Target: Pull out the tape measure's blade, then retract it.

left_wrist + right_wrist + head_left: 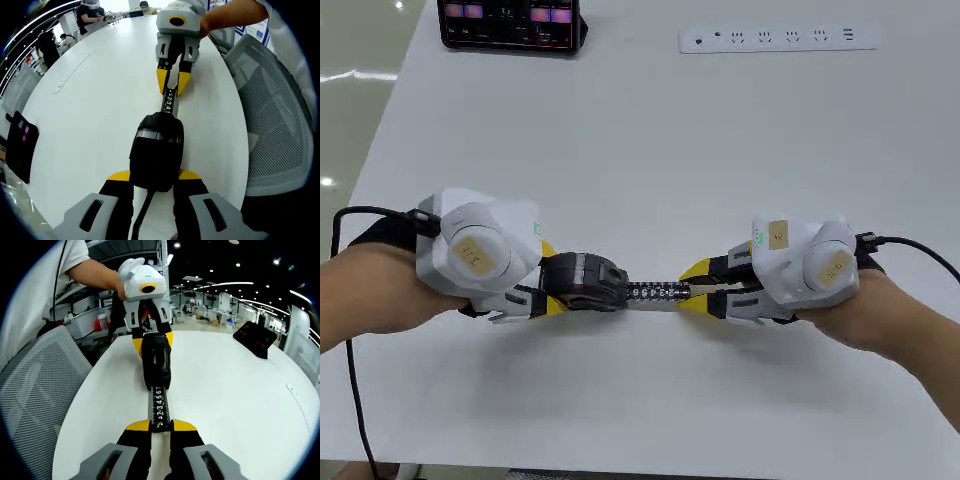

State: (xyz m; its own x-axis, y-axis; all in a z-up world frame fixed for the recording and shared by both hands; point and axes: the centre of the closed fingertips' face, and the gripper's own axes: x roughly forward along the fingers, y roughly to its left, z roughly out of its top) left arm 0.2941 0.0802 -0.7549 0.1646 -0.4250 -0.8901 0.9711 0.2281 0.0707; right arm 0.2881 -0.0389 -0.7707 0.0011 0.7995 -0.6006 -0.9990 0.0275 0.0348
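Head view with the two gripper views, one moment at a white table [650, 130]. The left gripper [552, 278] clamps the black tape measure [582, 282] by the sides of its case, its yellow-tipped jaws set about as wide as the case. The right gripper [695, 286] faces it with its jaws drawn narrow and pinched on the free end of the blade [658, 293]. The tape measure sits near the front edge of the table, between the two grippers, and a short run of blade spans the gap from the case mouth to the right jaws, straight and close above the tabletop (whether it touches the surface cannot be told). In the right gripper view the printed side of the blade [159, 407] faces up, with the digits 2 to 7 legible between the case [156, 360] and the jaw tips. In the left gripper view the case [156, 152] lies lengthwise between that gripper's own jaws. A white power strip [778, 39] and a black device [512, 22] with a lit screen lie at the far edge, well apart from the work. A grey mesh chair [280, 115] stands beside the table.
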